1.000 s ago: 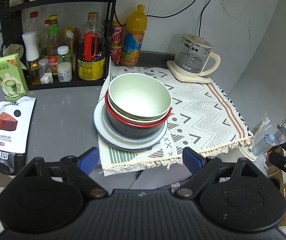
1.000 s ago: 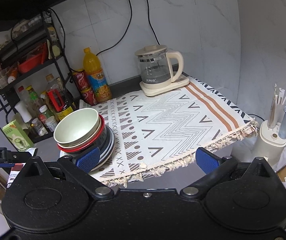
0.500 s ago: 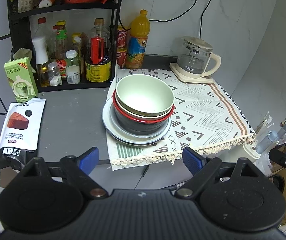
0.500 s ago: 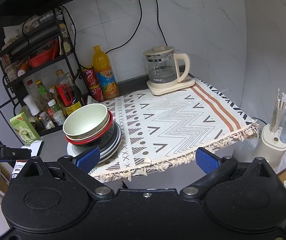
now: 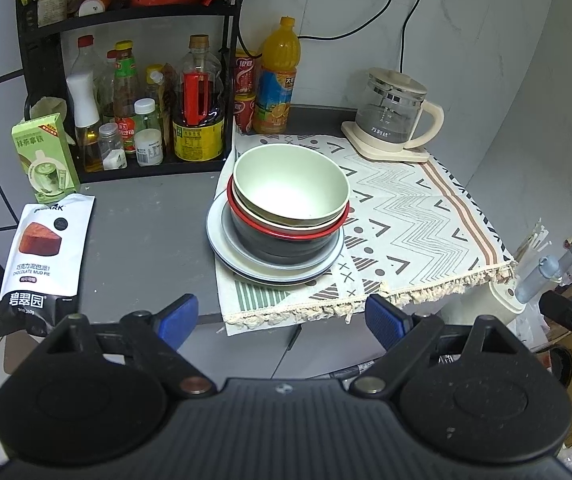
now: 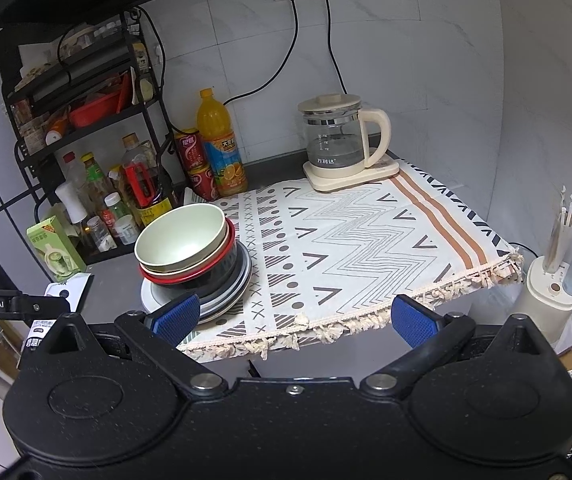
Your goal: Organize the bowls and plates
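Observation:
A pale green bowl point(image 5: 289, 184) tops a nest of bowls: below it a red-rimmed bowl point(image 5: 286, 232), then a dark bowl point(image 5: 282, 246). The nest rests on stacked plates point(image 5: 246, 270) at the left edge of a patterned cloth point(image 5: 405, 216). My left gripper point(image 5: 282, 320) hangs open and empty in front of the counter edge, short of the stack. In the right wrist view the same bowls point(image 6: 182, 240) and plates point(image 6: 242, 280) sit at the left. My right gripper point(image 6: 295, 318) is open and empty too, with its left fingertip point(image 6: 178, 316) overlapping the plates in the picture.
A black rack point(image 5: 126, 20) of bottles and jars stands behind the stack, with an orange juice bottle point(image 5: 278, 80) and cans beside it. A glass kettle point(image 5: 393, 116) sits at the back right. A snack bag point(image 5: 46, 256) and green carton point(image 5: 44, 156) lie left. A straw holder point(image 6: 553, 280) stands past the counter's right edge.
Both views have drawn back and tilted up slightly, so more of the rack and wall shows. Nothing on the counter has moved, and both grippers have stayed open.

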`<state>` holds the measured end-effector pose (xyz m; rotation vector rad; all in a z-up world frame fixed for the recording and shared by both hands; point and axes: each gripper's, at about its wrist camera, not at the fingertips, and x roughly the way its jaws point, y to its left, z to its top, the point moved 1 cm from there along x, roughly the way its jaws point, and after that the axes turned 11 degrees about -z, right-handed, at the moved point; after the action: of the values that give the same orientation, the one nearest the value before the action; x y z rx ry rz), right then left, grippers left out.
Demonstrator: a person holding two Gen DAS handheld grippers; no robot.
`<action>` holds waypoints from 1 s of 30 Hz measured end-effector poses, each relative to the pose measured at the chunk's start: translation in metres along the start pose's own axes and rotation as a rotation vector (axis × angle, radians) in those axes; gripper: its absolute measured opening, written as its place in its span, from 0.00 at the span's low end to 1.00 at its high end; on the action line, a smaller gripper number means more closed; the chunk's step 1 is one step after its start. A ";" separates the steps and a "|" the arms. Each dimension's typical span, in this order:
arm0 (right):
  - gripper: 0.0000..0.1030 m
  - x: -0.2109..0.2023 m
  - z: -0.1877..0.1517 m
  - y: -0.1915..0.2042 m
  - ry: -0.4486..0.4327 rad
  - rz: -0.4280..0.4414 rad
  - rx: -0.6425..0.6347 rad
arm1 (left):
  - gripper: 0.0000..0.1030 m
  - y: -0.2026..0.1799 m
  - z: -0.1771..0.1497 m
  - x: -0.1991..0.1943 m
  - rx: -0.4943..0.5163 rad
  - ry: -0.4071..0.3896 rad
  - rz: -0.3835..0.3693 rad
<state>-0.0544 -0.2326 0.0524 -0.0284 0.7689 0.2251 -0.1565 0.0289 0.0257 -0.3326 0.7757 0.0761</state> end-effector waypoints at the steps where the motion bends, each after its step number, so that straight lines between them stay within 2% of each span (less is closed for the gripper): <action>1: 1.00 0.000 0.000 0.000 0.000 0.000 -0.001 | 0.86 0.000 0.000 0.000 0.000 -0.001 0.001; 30: 1.00 0.002 0.001 -0.003 0.007 -0.008 0.012 | 0.87 -0.001 0.000 0.003 0.014 0.017 0.013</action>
<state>-0.0514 -0.2353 0.0512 -0.0212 0.7770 0.2135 -0.1542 0.0280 0.0238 -0.3155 0.7948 0.0798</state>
